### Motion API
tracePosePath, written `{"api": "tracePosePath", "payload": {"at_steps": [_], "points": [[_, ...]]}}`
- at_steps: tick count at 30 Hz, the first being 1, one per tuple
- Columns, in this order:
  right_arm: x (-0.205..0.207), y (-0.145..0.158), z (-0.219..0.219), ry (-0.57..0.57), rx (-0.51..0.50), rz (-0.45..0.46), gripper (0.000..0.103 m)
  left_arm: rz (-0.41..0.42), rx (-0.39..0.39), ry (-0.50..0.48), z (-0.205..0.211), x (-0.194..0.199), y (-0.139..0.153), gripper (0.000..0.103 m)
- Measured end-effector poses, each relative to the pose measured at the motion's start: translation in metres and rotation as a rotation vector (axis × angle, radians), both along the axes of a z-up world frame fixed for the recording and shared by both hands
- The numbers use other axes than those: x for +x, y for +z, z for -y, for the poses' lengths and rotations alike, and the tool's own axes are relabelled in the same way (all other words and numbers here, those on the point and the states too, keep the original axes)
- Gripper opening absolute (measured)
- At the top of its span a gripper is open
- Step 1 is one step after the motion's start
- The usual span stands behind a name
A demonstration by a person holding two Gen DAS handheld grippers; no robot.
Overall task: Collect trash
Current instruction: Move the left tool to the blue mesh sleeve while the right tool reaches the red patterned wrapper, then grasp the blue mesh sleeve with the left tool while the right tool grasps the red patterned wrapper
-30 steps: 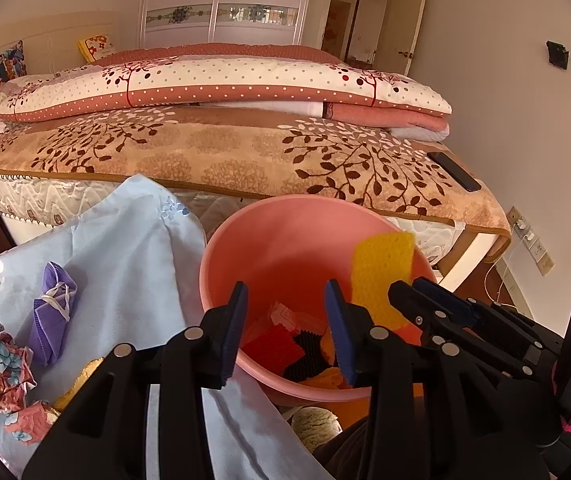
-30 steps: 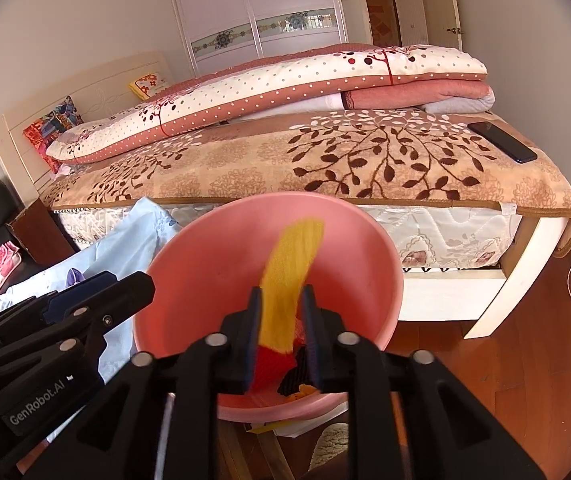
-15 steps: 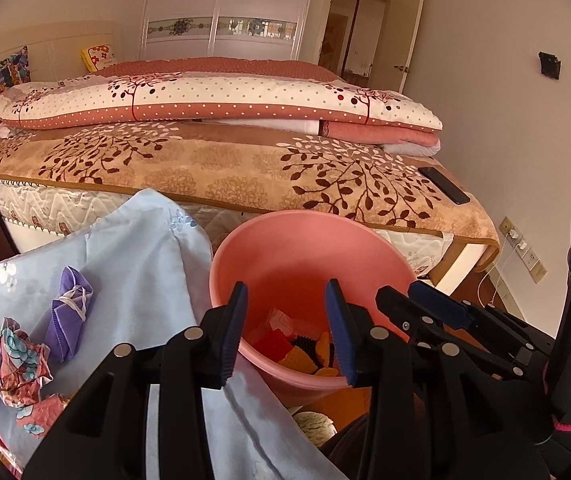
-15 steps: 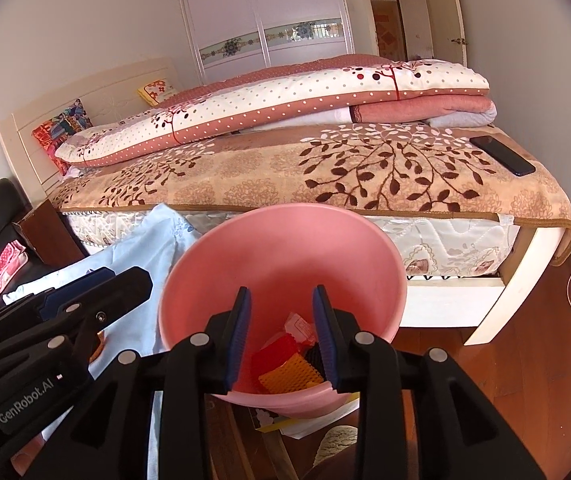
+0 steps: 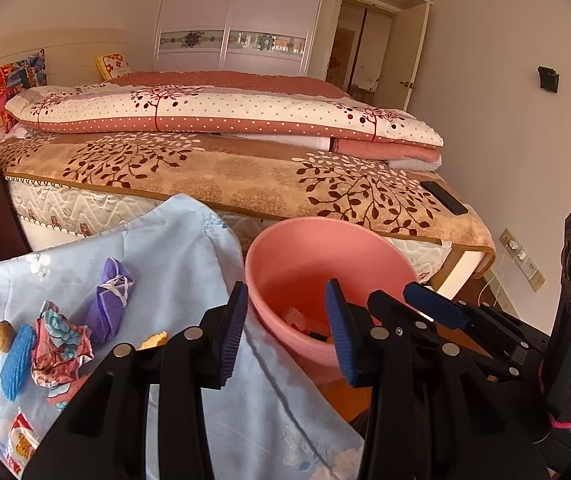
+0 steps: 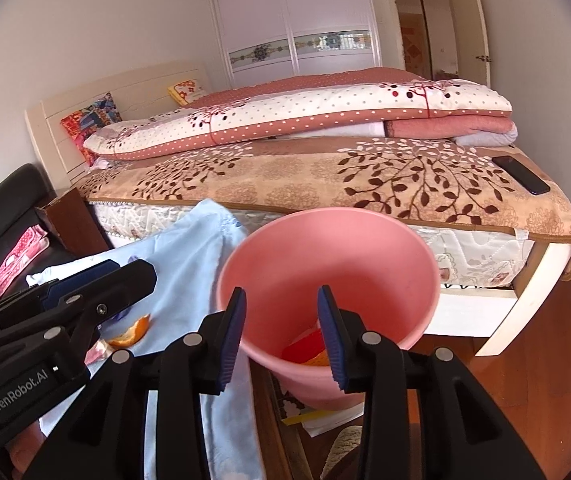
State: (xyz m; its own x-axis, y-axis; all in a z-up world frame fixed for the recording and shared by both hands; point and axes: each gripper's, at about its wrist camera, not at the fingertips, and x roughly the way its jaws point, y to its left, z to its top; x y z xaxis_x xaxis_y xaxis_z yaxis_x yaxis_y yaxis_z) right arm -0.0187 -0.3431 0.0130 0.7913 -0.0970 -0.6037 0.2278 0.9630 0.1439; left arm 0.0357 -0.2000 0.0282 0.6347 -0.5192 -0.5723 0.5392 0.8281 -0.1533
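The right gripper (image 6: 281, 334) has just spread its jaws and let the yellow scrap fall among the trash in the pink bucket (image 6: 327, 240), so, both it and the left gripper (image 5: 287, 330) empty and released, litter left on the blue cloth (image 5: 173, 256) comes next

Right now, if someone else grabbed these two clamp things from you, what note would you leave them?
Left gripper: open, empty.
Right gripper: jaws just opened, nothing between them, above the pink bin.
Done: some scraps already lie in the bin.
Left: on the blue cloth remain a purple pouch, two walnuts, a blue sponge, crumpled wrappers and orange peel.
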Motion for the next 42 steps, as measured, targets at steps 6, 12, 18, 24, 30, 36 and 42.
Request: {"api": "tracePosePath", "payload": {"at_steps": [6,12,18,24,30,36,42], "points": [[-0.004,-0.002,-0.024,0.051,0.002,-0.004,0.037,0.032,0.024,0.053,-0.034,-0.011,0.000,0.041],[-0.007,-0.006,-0.041,0.090,0.006,-0.018,0.037,0.040,0.044,0.127,-0.073,-0.014,-0.005,0.041],[-0.006,-0.009,-0.058,0.128,0.004,-0.030,0.037,0.031,0.095,0.185,-0.116,-0.008,-0.014,0.041],[0.001,-0.014,-0.076,0.169,-0.006,-0.044,0.037,0.010,0.196,0.225,-0.167,0.002,-0.035,0.041],[0.015,-0.022,-0.097,0.216,-0.006,-0.069,0.037,-0.072,0.229,0.239,-0.203,0.022,-0.056,0.041],[0.029,-0.030,-0.120,0.284,0.010,-0.096,0.037,-0.135,0.255,0.210,-0.210,0.043,-0.077,0.040],[0.040,-0.034,-0.139,0.345,0.019,-0.109,0.039,-0.128,0.314,0.218,-0.209,0.055,-0.090,0.040]]}}
